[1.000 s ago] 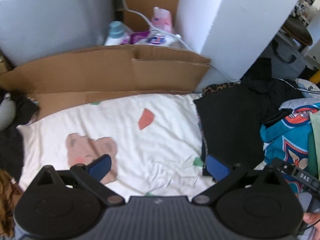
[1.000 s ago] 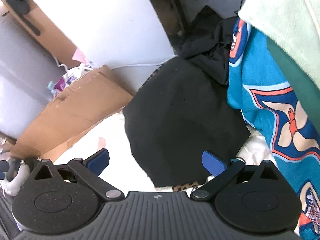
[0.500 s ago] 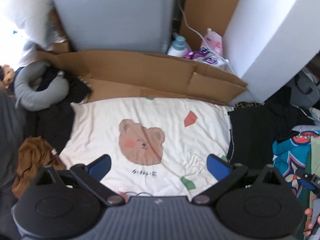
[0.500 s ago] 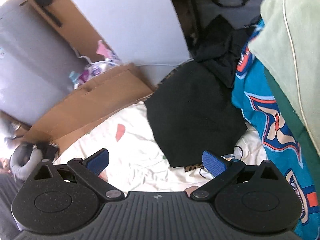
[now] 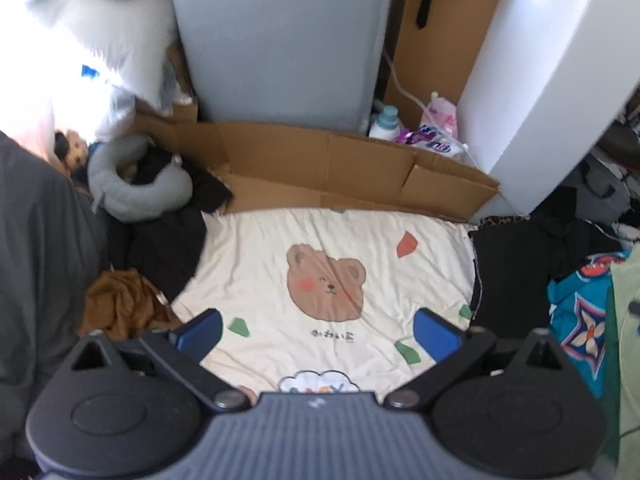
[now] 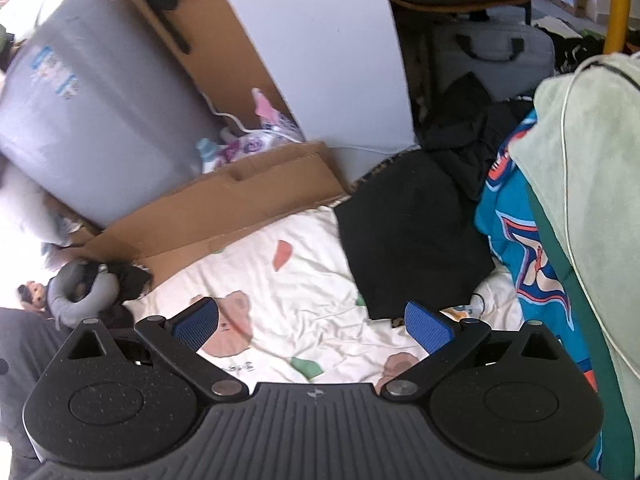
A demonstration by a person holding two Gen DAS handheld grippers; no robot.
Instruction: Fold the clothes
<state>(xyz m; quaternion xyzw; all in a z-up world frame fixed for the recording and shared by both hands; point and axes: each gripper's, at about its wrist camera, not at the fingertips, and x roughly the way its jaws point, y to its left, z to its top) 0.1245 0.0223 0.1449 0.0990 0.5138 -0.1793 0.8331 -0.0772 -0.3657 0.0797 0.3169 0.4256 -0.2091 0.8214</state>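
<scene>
The left gripper (image 5: 318,330) hangs above a cream sheet (image 5: 260,272) with a bear face print (image 5: 325,282), and its two blue pads are spread wide with nothing between them. The right gripper (image 6: 312,322) is the same: its blue fingers (image 6: 428,327) stand far apart and hold nothing.

The black garment (image 6: 412,236) lies flat at the right edge of the cream sheet (image 6: 288,300), partly on it. In the right wrist view it looks already folded into a rough rectangle, with its long axis going from the near edge by the right finger up toward the cardboard (image 6: 224,208) and the white wall. In the left wrist view the same black garment (image 5: 508,272) is right of the bear print, and its long side runs along the sheet's edge.

Just beside it, on the right, is a blue patterned cloth (image 6: 516,240), with a pale green cloth (image 6: 580,168) over it. A looser black garment (image 6: 464,128) lies behind. At the left of the sheet there are a dark pile of clothes (image 5: 164,244), a brown garment (image 5: 120,304) and a grey neck pillow (image 5: 136,188).
</scene>
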